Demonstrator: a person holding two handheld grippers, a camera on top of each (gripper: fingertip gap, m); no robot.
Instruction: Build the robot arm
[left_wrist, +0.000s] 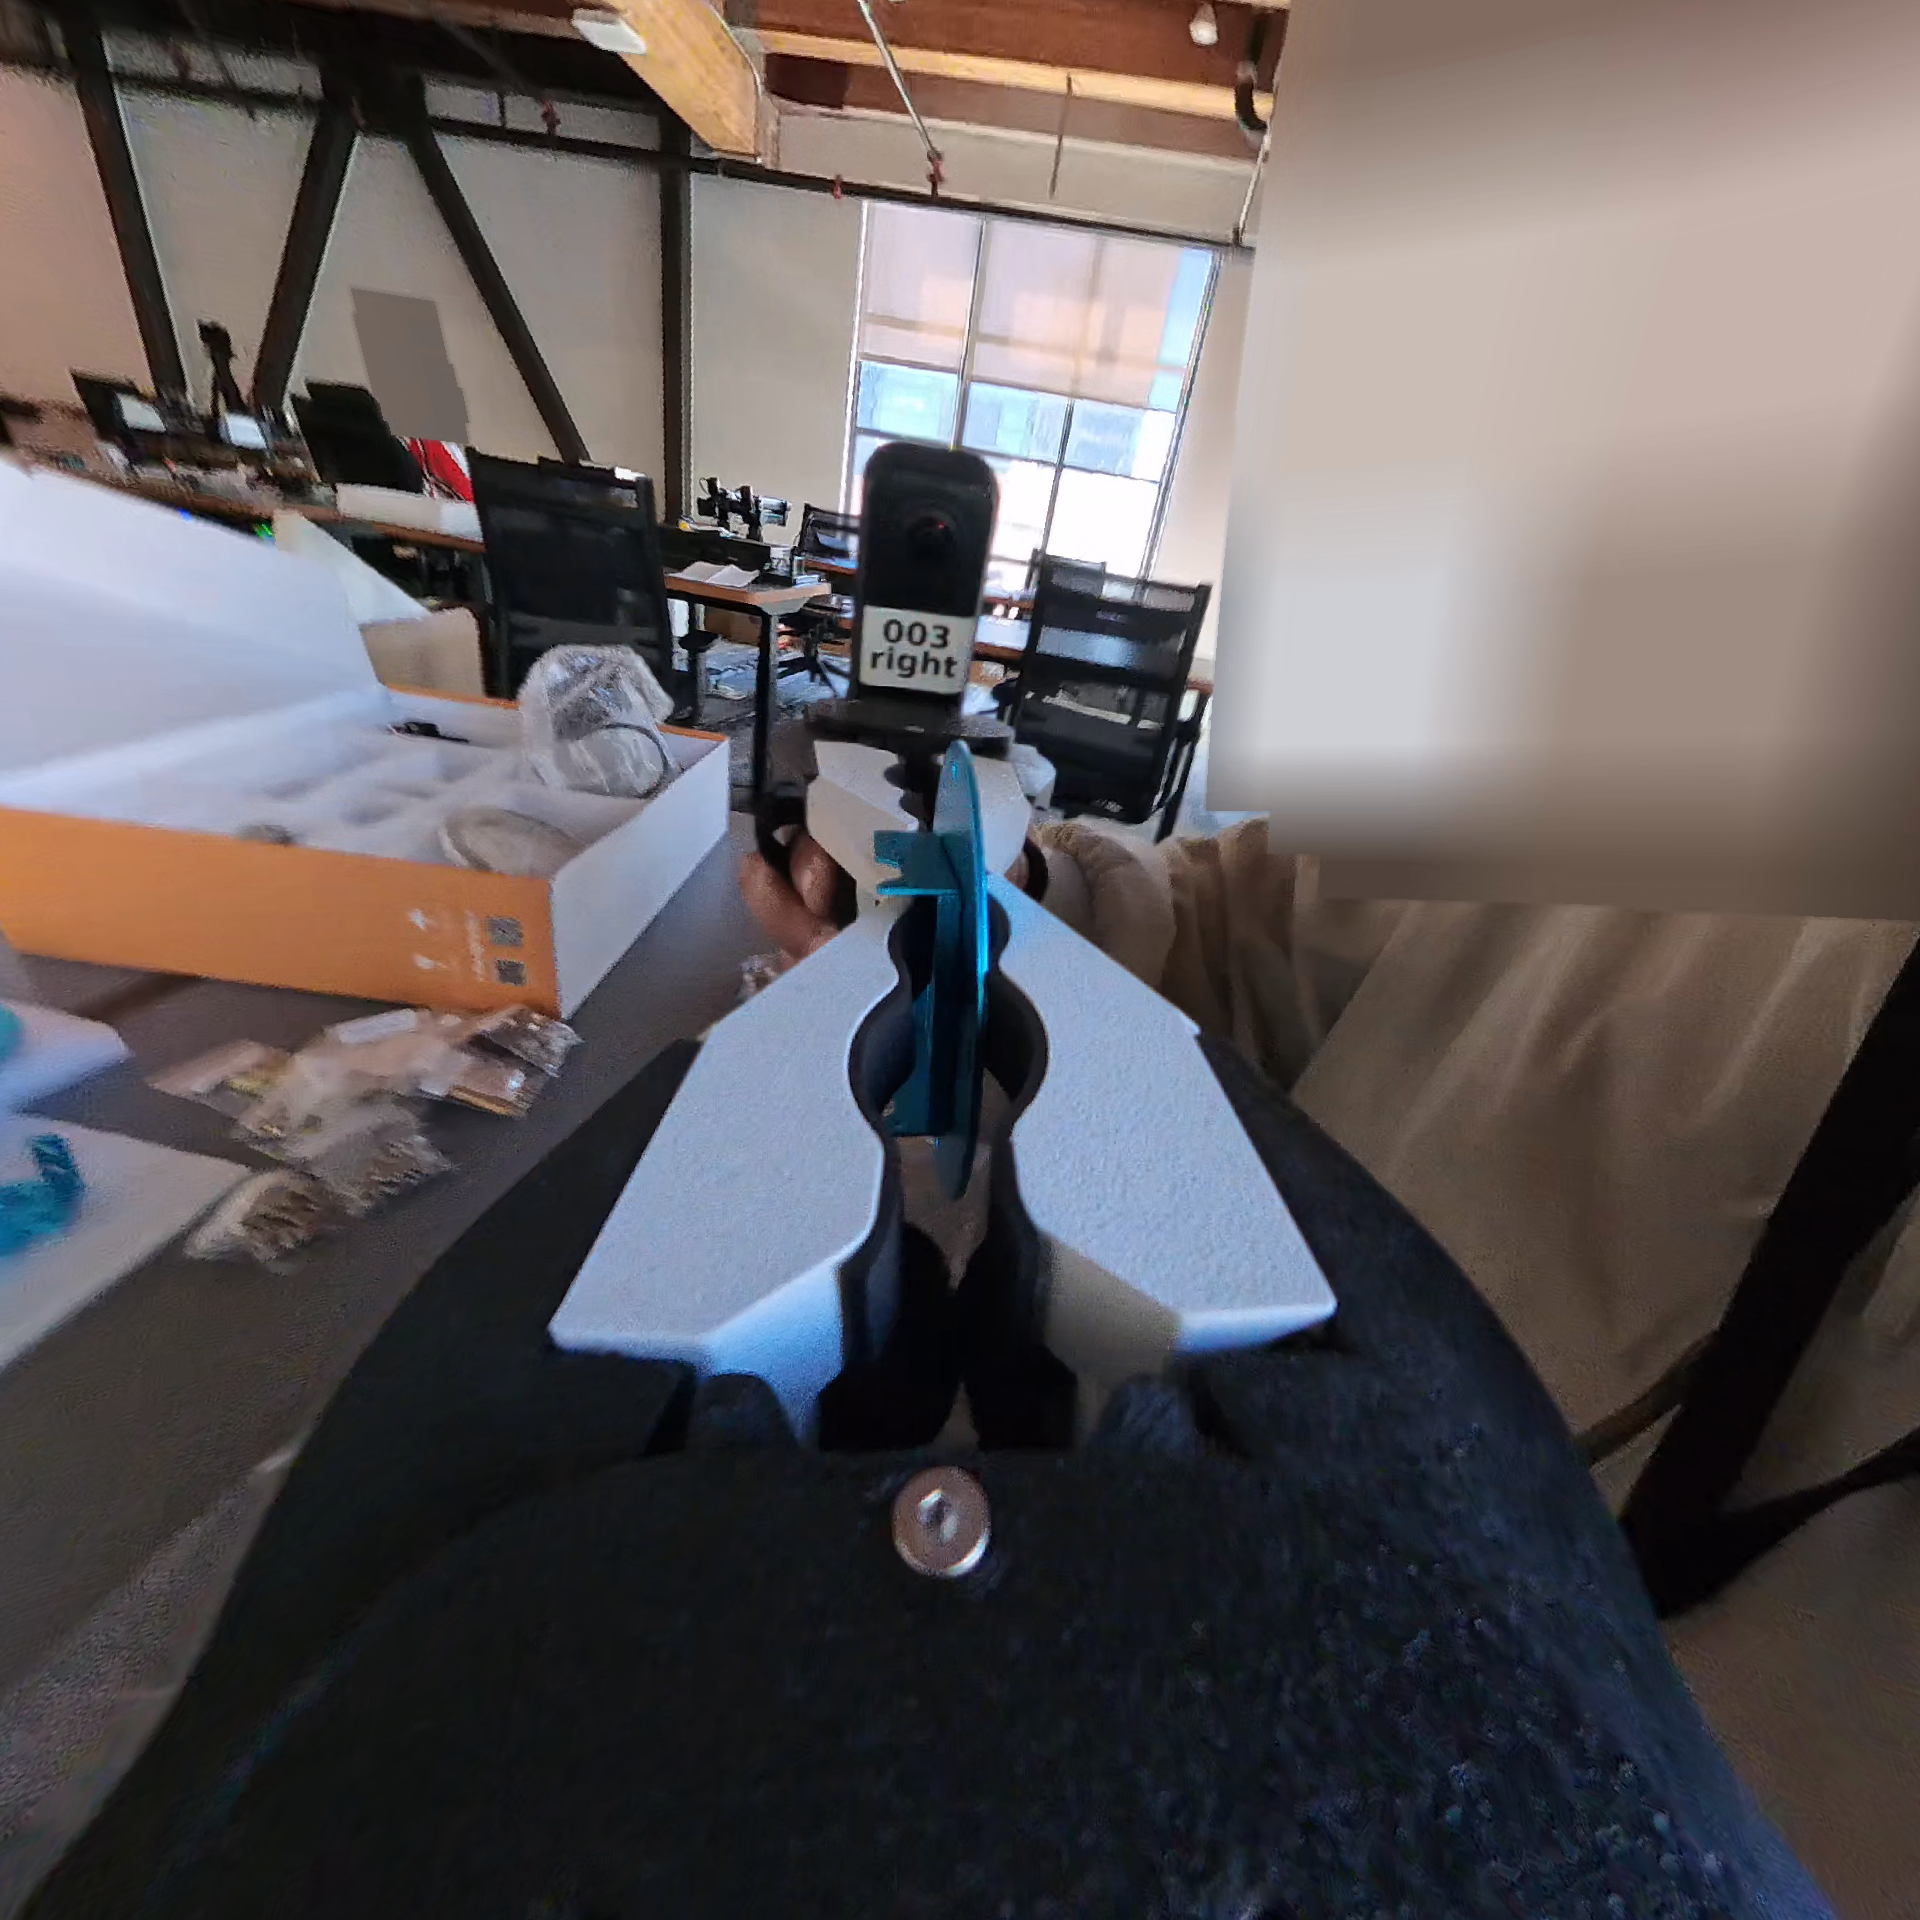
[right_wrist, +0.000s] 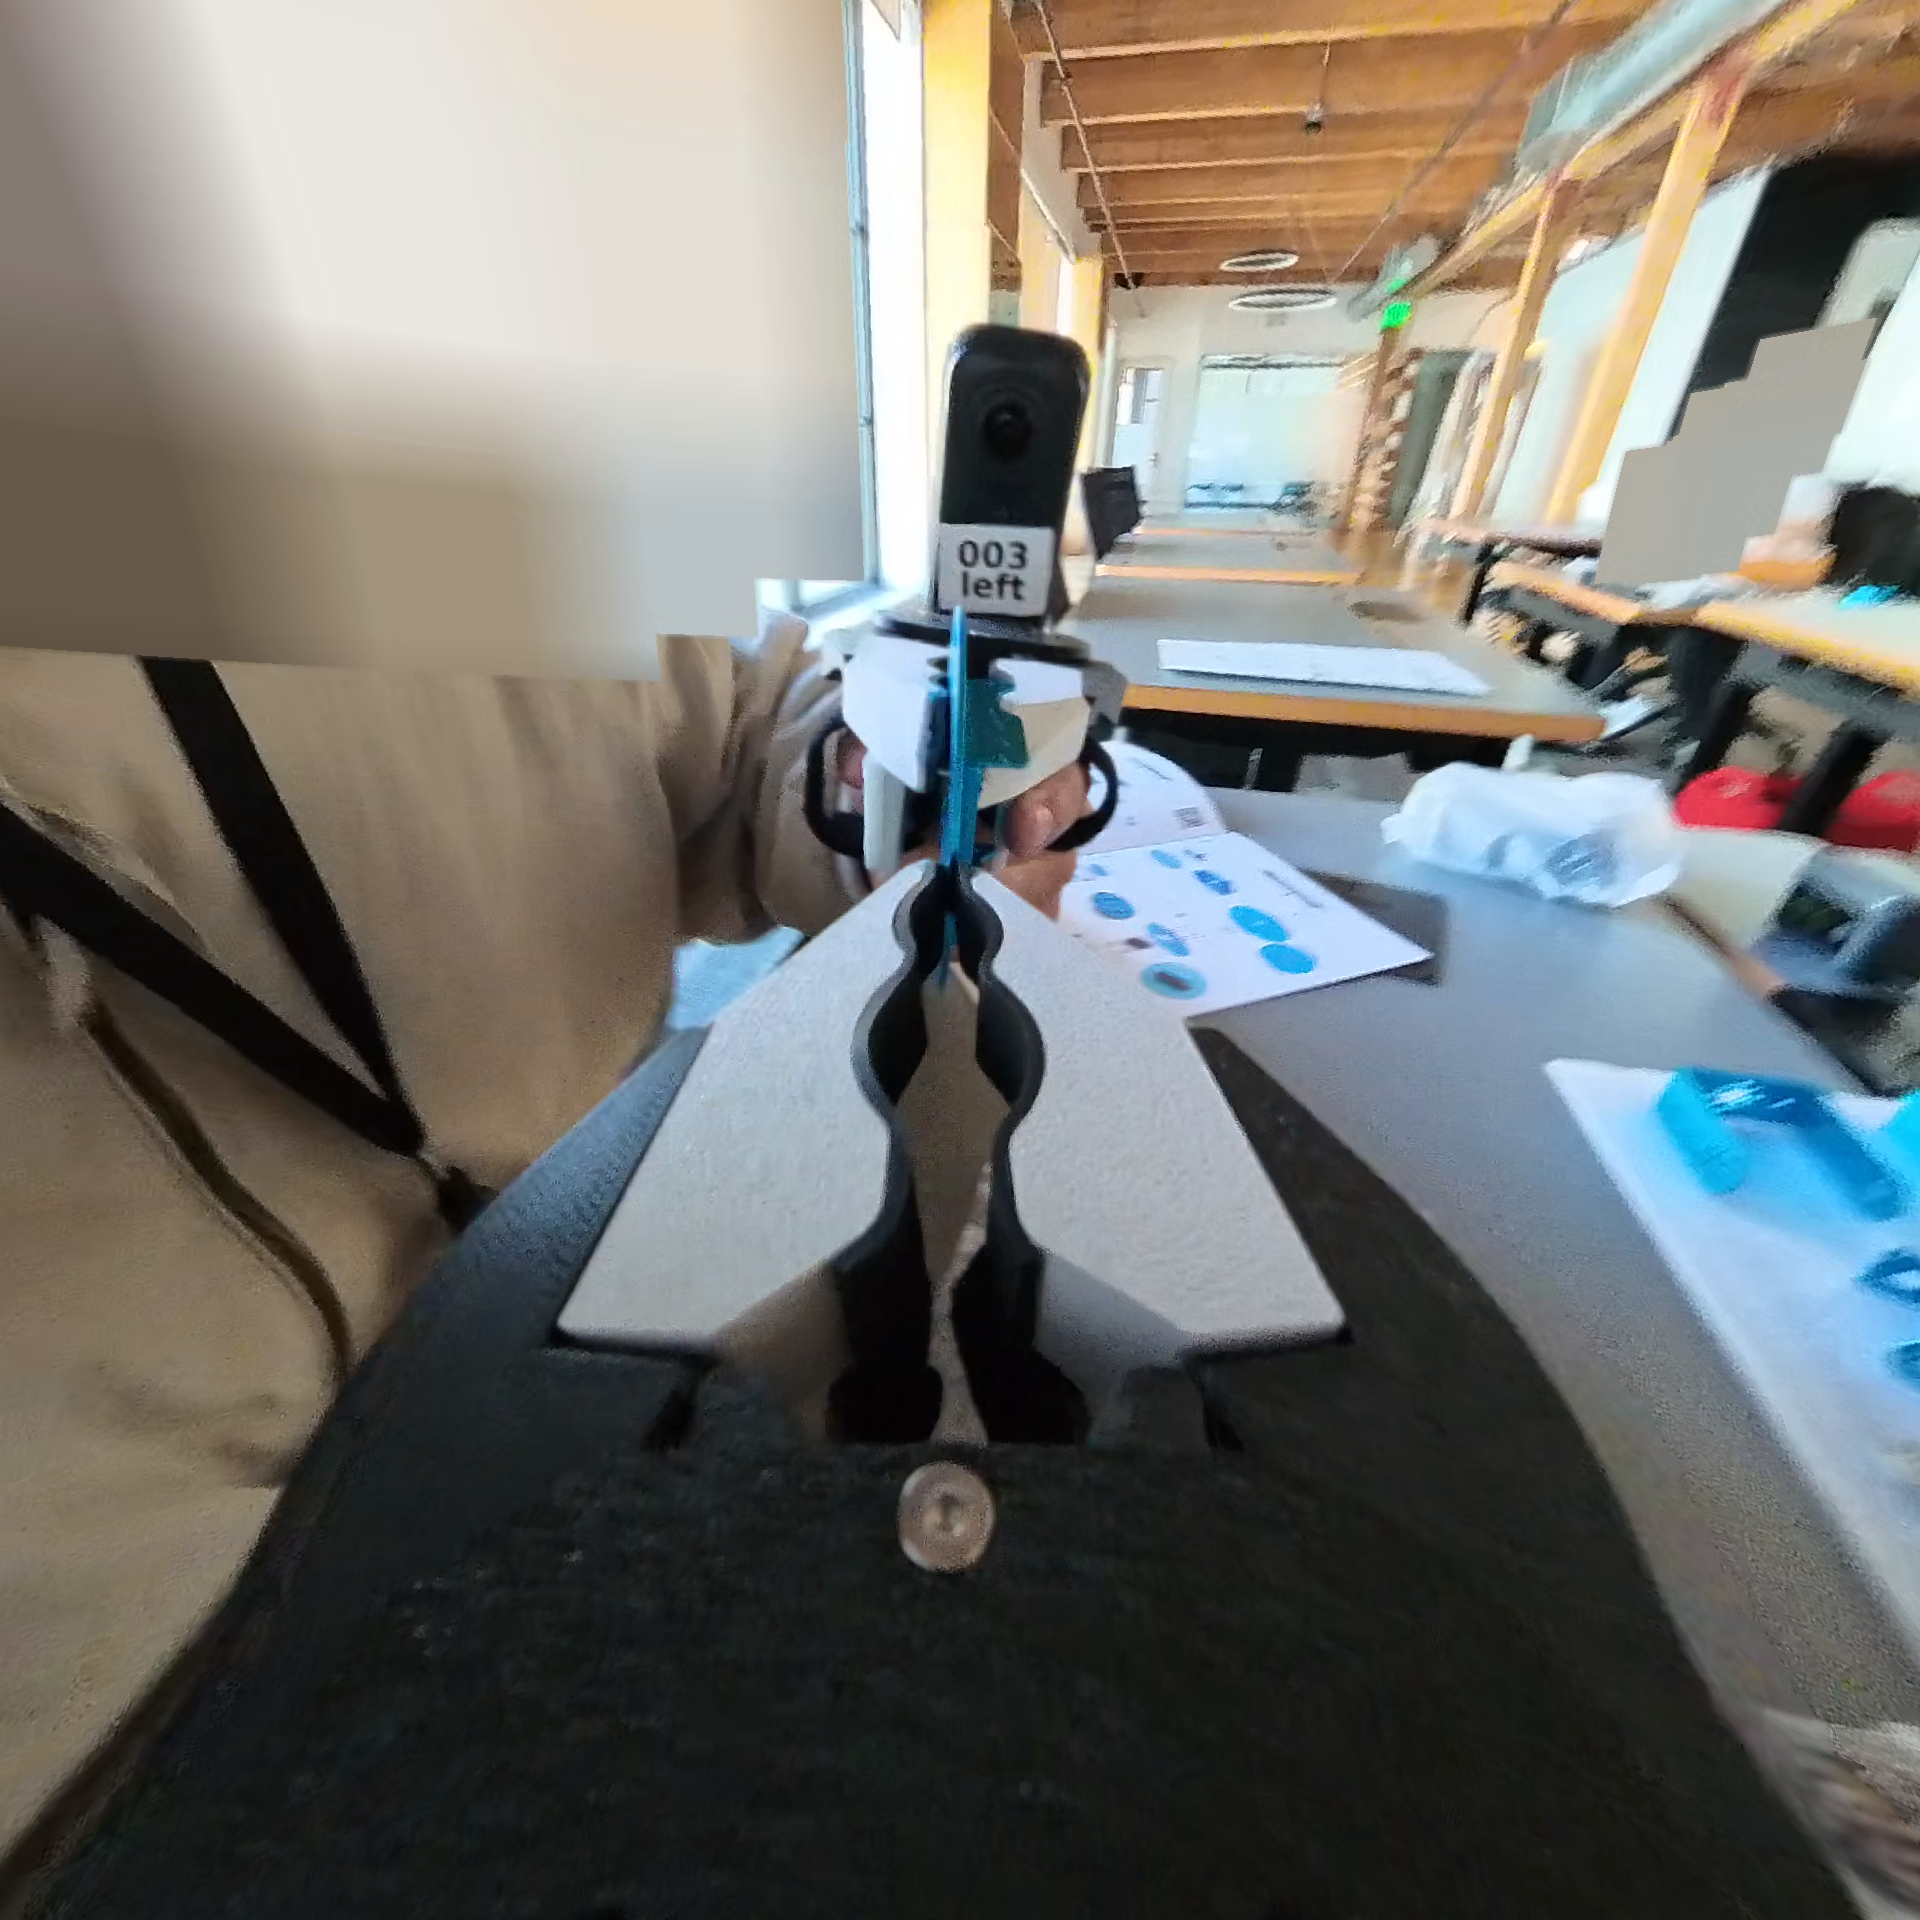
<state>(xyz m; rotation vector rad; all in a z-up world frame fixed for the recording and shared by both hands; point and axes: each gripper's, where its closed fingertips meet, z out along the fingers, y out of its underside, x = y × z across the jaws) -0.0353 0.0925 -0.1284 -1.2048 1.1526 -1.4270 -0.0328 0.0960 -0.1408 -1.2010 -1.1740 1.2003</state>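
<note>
Your left gripper is clamped on a thin blue plate, held edge-on between its white fingers. Facing it, your right gripper pinches the same blue part at the fingertips, where a small toothed blue bracket juts out. Both are raised above the grey table, near an orange-sided box, an instruction sheet and bagged hardware.

Your left gripper: matt, grainy white plastic fingers, rough black body | blue plate you hold: glossy, anodised-looking metal | your sleeve: soft beige cloth | leaflet: smooth paper | box: matt orange-and-white card | tabletop: smooth grey
</note>
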